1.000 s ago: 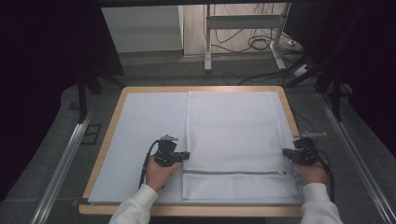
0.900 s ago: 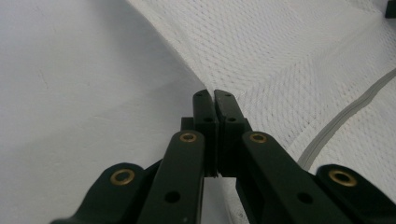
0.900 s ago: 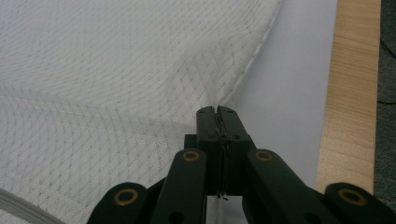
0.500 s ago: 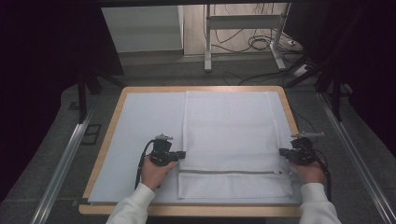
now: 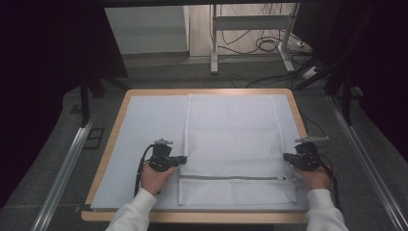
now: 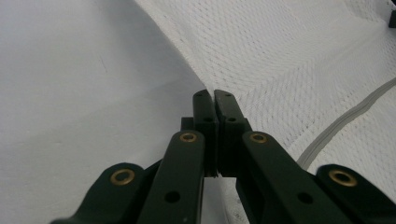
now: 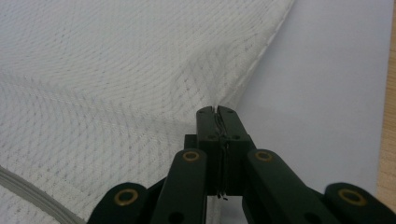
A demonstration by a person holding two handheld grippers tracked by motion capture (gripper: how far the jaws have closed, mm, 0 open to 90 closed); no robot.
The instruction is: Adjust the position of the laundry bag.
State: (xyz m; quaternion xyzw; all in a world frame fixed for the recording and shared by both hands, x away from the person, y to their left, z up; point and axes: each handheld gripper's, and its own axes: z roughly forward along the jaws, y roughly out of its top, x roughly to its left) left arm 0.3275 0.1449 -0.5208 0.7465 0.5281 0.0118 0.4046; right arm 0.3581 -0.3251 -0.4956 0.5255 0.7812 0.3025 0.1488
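At centre frame of the high view, the white mesh bag (image 5: 235, 144) is spread flat on the table (image 5: 144, 125), its left edge clamped by the left gripper (image 5: 182, 159) and its right edge by the right gripper (image 5: 286, 157).

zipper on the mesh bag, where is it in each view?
High view: zipper runs level across the mesh bag, low, between both grippers.
Left gripper view: zipper at right edge, slanting.
Right gripper view: zipper at bottom left corner.
Shared landmark: the mesh bag's side edges.
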